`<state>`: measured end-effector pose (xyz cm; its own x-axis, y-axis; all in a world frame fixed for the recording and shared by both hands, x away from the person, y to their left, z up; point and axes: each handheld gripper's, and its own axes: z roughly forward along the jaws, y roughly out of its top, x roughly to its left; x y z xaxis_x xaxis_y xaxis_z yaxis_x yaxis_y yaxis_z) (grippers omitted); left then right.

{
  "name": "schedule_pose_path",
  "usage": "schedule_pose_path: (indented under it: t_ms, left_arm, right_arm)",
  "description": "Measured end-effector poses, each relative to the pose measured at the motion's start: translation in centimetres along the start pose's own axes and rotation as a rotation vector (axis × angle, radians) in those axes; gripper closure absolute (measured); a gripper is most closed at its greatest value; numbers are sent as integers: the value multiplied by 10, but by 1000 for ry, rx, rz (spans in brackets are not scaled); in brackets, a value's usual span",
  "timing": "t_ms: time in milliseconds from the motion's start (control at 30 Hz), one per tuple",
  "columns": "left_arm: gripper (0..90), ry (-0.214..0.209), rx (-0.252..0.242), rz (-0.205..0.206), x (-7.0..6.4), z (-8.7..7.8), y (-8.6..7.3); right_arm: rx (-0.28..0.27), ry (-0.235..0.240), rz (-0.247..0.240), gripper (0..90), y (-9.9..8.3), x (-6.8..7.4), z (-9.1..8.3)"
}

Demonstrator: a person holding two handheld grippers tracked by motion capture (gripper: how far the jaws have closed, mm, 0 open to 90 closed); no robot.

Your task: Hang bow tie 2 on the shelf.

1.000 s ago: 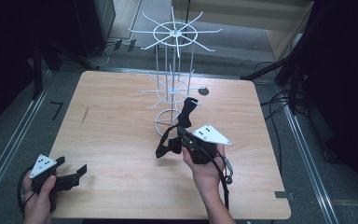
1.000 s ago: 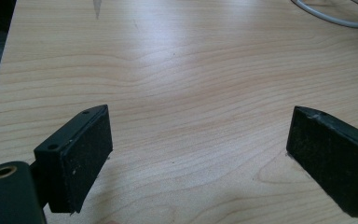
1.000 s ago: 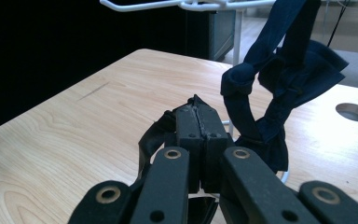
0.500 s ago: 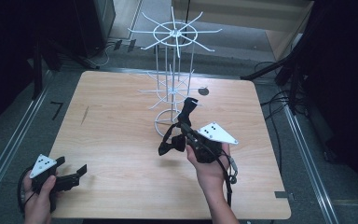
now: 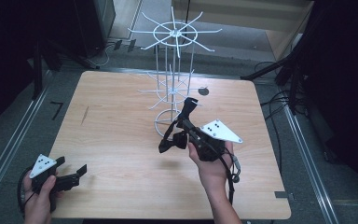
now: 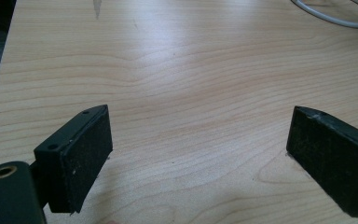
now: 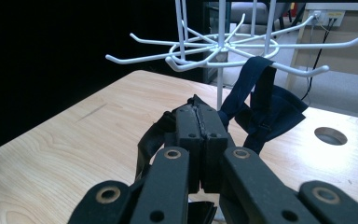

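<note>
Near the foot of the white wire rack (image 5: 172, 84), your right hand-held gripper (image 5: 182, 127) is clenched on a dark blue strap (image 5: 186, 106), holding it up off the worktop (image 5: 121, 140). From above, the strap reads as a black tangle, one end rising toward the rack's lower arms and a loop drooping to the left. Your right gripper view tells more: the jaws are pressed together on the fabric, and the strap (image 7: 261, 98) drapes over one of the lower hooks (image 7: 303, 70) (whether it truly hangs there or merely crosses it, I cannot tell).

Your left hand-held gripper (image 5: 70, 170) rests at the near left corner of the worktop, well apart from the rack, jaws spread with nothing between them. Its own view shows the two pads (image 6: 86, 154) wide apart over bare wood, with a curve of the rack's base ring (image 6: 335, 14) at the top right.

Light wood grain covers the worktop, with a round cable hole (image 5: 203, 91) beyond the rack. Around it, grey floor, metal rails and dark surroundings.
</note>
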<state>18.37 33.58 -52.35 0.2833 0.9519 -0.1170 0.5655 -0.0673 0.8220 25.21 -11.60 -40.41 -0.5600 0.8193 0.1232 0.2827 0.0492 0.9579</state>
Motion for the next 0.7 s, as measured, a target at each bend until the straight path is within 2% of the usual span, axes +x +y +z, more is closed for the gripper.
schedule_pose_path:
  t_ms: [700]
  left_arm:
    - [74, -2, -1, -1, 0, 0, 0]
  right_arm:
    - [-41, 4, -27, 900, 21, 4, -10]
